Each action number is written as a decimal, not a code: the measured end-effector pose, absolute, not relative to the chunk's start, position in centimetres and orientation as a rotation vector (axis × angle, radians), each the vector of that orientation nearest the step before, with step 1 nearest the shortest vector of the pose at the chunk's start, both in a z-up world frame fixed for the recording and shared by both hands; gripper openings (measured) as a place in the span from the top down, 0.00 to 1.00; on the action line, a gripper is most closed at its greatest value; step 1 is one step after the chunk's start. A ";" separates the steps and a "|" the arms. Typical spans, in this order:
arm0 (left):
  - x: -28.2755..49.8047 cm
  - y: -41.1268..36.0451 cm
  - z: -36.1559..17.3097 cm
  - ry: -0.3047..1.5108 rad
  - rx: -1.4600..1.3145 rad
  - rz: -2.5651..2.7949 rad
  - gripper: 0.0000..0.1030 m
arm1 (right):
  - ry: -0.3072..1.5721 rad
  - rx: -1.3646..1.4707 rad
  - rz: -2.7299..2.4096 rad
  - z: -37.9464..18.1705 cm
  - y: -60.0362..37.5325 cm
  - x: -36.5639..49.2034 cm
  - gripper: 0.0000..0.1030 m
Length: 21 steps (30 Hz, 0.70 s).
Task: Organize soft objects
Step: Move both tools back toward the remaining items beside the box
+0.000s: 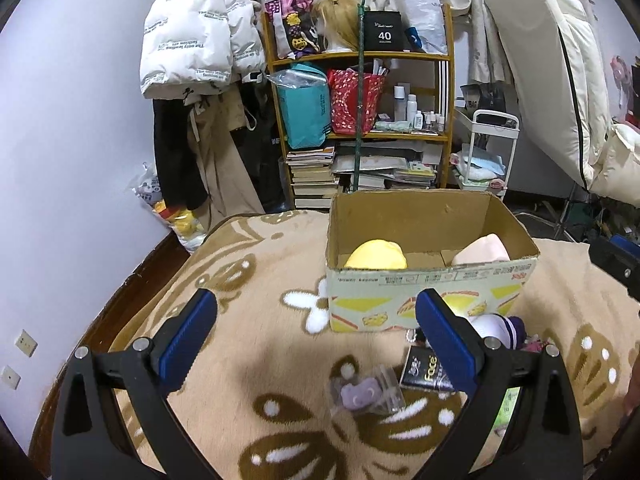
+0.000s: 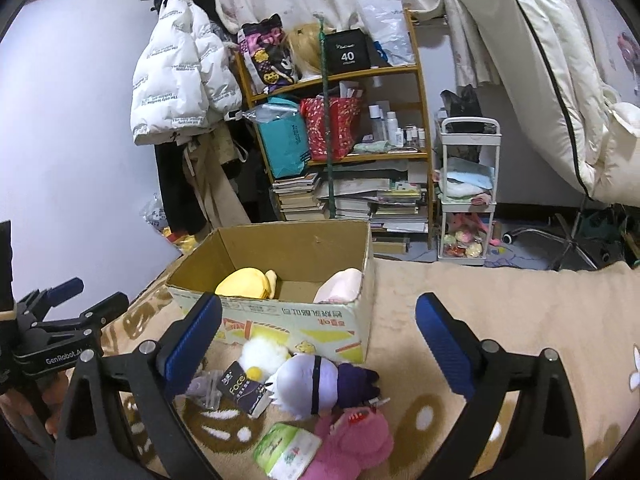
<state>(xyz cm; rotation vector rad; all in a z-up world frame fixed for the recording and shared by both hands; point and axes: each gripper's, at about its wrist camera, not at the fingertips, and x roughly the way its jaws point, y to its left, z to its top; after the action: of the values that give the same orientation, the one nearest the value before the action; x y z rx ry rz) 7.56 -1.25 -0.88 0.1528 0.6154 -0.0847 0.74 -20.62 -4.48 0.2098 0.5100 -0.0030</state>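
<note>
Cardboard, open at the top: the box (image 2: 280, 320) sits on a beige flowered blanket (image 2: 500, 300) and already holds 2 soft things, a yellow plush (image 2: 246, 282) at its left end and a pale pink plush (image 2: 340, 286) at its right. Just in front of it lie a white and purple doll (image 2: 316, 384), a fluffy white toy (image 2: 262, 352), a pink plush (image 2: 352, 444), a dark "Face" packet (image 2: 244, 392) and a green tissue pack (image 2: 286, 450). The right gripper (image 2: 318, 332) hangs above this heap, jaws wide apart, empty. The left gripper (image 1: 316, 330) is likewise spread, nothing between its pads.
</note>
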 end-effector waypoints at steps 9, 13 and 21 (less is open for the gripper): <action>4.9 -0.3 -1.0 0.644 0.138 -0.073 0.04 | 0.515 0.204 -0.004 -4.0 -19.8 -1.5 0.01; 4.2 0.0 -1.0 0.655 0.133 -0.065 0.04 | 0.526 0.206 0.000 -4.2 -19.3 -2.5 0.01; 4.4 0.3 -1.5 0.692 0.131 -0.059 0.04 | 0.581 0.212 0.011 -5.0 -18.6 -2.8 0.01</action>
<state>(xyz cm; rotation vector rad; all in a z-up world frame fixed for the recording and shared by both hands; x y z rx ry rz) 4.37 0.32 -1.50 0.1306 0.6924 -0.0591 -2.79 -18.56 -4.95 0.2125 0.5812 0.0115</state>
